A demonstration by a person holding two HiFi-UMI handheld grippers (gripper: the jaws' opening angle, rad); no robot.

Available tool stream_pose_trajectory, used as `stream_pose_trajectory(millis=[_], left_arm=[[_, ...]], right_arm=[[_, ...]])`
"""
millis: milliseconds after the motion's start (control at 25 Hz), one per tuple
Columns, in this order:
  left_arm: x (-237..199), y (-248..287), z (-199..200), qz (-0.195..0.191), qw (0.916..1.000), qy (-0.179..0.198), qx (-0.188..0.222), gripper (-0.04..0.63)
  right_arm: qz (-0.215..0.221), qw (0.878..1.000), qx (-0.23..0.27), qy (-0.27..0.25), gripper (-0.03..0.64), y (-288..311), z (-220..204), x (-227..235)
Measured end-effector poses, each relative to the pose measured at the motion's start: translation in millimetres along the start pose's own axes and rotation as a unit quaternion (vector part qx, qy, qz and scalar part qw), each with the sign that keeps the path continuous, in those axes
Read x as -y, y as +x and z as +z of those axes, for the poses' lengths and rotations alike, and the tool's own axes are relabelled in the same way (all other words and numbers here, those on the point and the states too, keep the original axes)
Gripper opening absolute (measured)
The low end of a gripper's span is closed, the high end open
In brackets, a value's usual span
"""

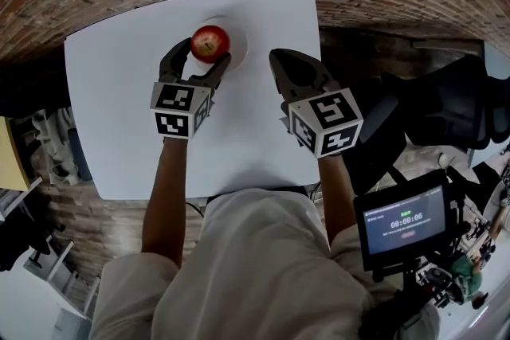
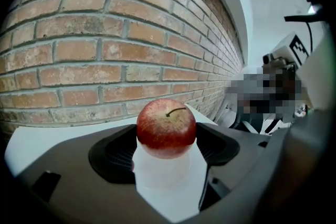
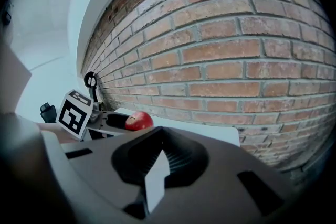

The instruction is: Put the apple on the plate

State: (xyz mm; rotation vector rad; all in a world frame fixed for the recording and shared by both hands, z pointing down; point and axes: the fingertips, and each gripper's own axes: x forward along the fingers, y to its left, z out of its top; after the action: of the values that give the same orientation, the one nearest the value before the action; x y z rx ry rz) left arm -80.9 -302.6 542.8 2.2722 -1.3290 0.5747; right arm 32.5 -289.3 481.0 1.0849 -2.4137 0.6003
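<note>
Your left claw (image 2: pixel 167 140) is spread about an apple's width, pads pressed on both sides of the red apple (image 2: pixel 166 128), stem up. The apple sits over the white plate (image 2: pixel 160 173) at the far edge of the white surface (image 1: pixel 127 91), near the brick wall (image 2: pixel 105 50). Your right claw (image 3: pixel 156 168), off to the right and apart from the plate, is nearly closed on nothing, only a sliver of surface showing between its jaws.

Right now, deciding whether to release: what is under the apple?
The plate lies under the apple, on the table. The apple and left gripper cover their contact, so resting can't be confirmed.
</note>
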Motion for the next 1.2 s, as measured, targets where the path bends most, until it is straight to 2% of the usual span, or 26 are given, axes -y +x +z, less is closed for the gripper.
stream_pose_trajectory(millis=[480,1200], left_arm=[[-20,24,-40,0.017,0.9986,-0.030,-0.041,0.360],[-17,46,-57,0.020,0.9977,-0.005,-0.064,0.360]], right_arm=[[0.004,1.000,-0.014,-0.003,0.003,3,-7,-3],[-0.005,1.000,-0.029,0.011,0.003,3,-22,2]])
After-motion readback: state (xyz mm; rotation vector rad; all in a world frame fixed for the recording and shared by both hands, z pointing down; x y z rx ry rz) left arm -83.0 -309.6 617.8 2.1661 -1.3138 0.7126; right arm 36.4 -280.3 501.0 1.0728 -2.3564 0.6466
